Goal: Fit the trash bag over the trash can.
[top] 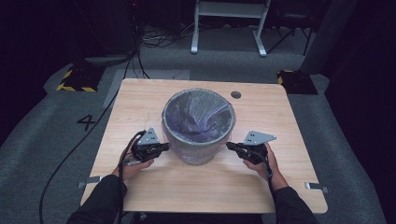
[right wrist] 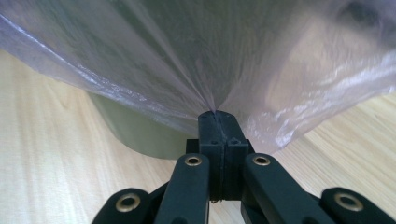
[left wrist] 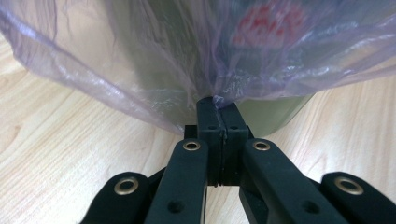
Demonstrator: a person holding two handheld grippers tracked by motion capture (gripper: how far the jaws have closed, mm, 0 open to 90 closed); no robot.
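On the tabletop (top: 140, 184) | both my jaws clamped on the liner (left wrist: 154, 88) hem, left (top: 164, 146) and right (top: 229, 145) of the bin (top: 198, 154) | grip done; liner not yet lifted off.

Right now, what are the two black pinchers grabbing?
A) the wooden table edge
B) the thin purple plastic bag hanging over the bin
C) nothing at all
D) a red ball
B: in each gripper view the jaws are pressed together with the bag's film bunched at their tips, so the left gripper and the right gripper each pinch the purple bag that lines the bin on the table.
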